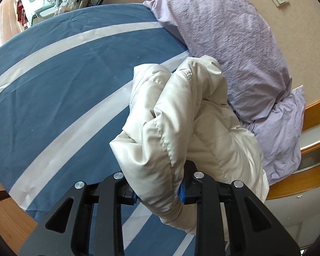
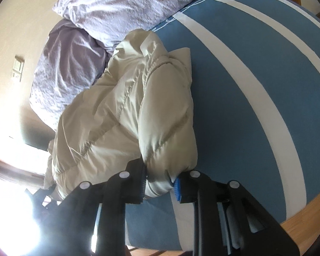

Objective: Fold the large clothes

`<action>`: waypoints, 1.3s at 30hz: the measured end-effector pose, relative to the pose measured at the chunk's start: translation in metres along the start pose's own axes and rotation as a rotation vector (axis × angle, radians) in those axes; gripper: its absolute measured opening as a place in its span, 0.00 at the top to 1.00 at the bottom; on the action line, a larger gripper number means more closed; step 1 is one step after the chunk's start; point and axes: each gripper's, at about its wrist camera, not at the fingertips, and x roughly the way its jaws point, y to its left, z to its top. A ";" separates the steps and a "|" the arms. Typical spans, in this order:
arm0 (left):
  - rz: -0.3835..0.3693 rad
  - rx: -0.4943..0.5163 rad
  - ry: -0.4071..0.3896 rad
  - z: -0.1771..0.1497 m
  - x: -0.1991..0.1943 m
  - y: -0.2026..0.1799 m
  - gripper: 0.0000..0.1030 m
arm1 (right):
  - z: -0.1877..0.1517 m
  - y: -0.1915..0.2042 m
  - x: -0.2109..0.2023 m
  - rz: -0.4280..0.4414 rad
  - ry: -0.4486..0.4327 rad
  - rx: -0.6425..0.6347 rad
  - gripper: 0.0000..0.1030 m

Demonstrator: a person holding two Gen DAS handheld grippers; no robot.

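**Q:** What have the fingers got hold of, and where is the garment?

**A:** My left gripper (image 1: 159, 198) is closed down on a thick padded fold of the cream puffer jacket (image 1: 177, 115); the blue pads press into the fabric on both sides. My right gripper (image 2: 159, 186) is clamped the same way on another padded edge of the jacket (image 2: 125, 111). The jacket hangs bunched from both grips over the blue-and-white striped bed sheet (image 1: 59, 81), with its far end near the lilac pillows (image 1: 230, 36) at the head of the bed.

**Q:** How should I carry out the step in hand?

**A:** I judge this to be the carry-and-spread stage. Recommended procedure:
1. Hold both grips firm; the shell fabric looks slick and the filling compresses, so a loose pinch may slip.
2. Move both hands at the same rate and height to avoid twisting the body.
3. Draw the jacket clear of the pillows onto open sheet.
4. Spread the hands apart to tension the held edge before lowering.
5. Lay the far end down first, then the near end.
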 end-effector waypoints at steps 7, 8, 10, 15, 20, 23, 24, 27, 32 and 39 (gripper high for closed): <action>0.104 0.032 0.014 0.010 0.003 -0.001 0.33 | 0.000 0.019 -0.012 -0.195 -0.059 -0.135 0.45; 0.111 0.039 0.015 0.013 0.002 0.000 0.28 | 0.001 0.019 -0.015 -0.223 -0.077 -0.149 0.42; 0.115 0.048 0.024 0.020 0.002 0.001 0.22 | 0.006 0.022 -0.025 -0.280 -0.133 -0.175 0.41; 0.141 0.085 0.047 0.042 0.010 -0.003 0.13 | 0.025 0.042 -0.034 -0.320 -0.194 -0.248 0.41; 0.157 0.093 0.083 0.053 0.026 -0.005 0.09 | 0.028 0.078 -0.016 -0.280 -0.162 -0.375 0.41; 0.157 0.086 0.085 0.052 0.031 -0.003 0.09 | 0.019 0.096 0.000 -0.281 -0.118 -0.456 0.41; 0.153 0.082 0.083 0.051 0.032 -0.002 0.09 | 0.016 0.100 0.006 -0.283 -0.104 -0.475 0.41; 0.137 0.052 0.078 0.048 0.035 0.001 0.10 | 0.006 0.104 0.026 -0.308 -0.045 -0.525 0.41; 0.076 0.015 0.055 0.044 0.034 -0.008 0.41 | -0.002 0.105 0.051 -0.383 -0.010 -0.582 0.35; -0.028 0.012 0.008 0.047 0.017 -0.032 0.72 | -0.004 0.108 0.065 -0.449 -0.013 -0.616 0.34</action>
